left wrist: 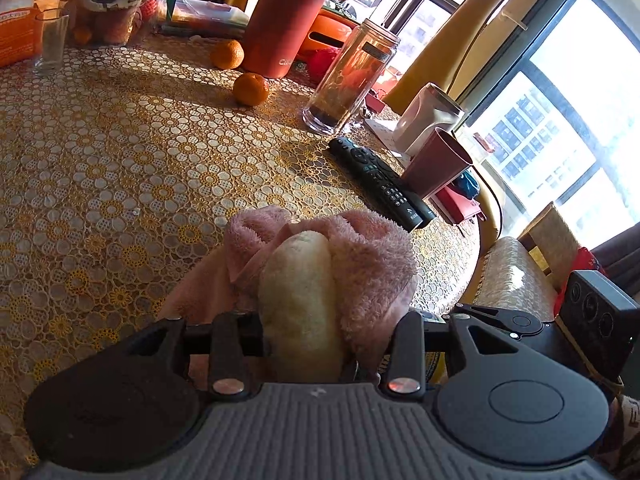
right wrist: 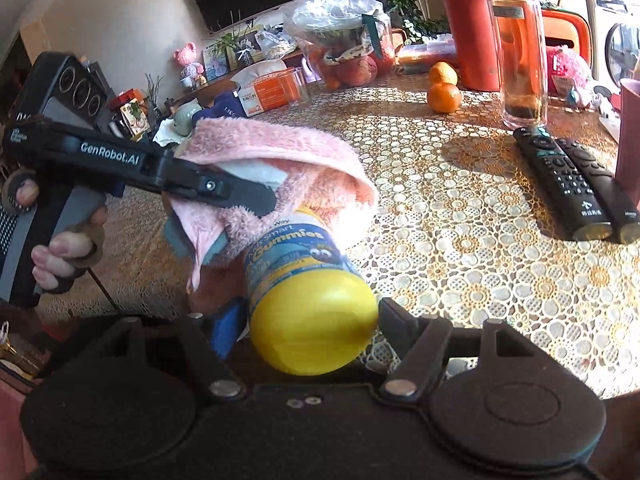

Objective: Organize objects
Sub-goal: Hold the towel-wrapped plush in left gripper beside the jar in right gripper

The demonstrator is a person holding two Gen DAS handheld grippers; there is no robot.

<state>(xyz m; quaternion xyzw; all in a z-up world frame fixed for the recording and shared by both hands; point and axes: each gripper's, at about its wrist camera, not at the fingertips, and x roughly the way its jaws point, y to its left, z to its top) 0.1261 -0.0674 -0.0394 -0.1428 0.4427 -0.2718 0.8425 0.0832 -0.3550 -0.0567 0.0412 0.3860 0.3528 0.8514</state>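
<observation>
R claw (right wrist: 304,316) was clamped on the bottle (right wrist: 298,280), held tilted just above the table (right wrist: 460,240); L claw (right wrist: 256,200) pinched the towel (right wrist: 280,156) draped over the bottle's far end. The grip sat near the slick yellow cap, so the bottle could've slipped out, and a towel tug might've twisted it loose.

Taking the gummies bottle (right wrist: 298,280) as the landmark: it is lying tilted above the table (right wrist: 460,240), cap end nearest the right wrist camera. A towel (right wrist: 280,160) is draping over its far end. Two remotes (right wrist: 576,184) are lying side by side to its right. Two oranges (right wrist: 443,86) are sitting behind it, with a flask (right wrist: 470,28) and glass jar (right wrist: 520,56) apparently just beyond them.
</observation>
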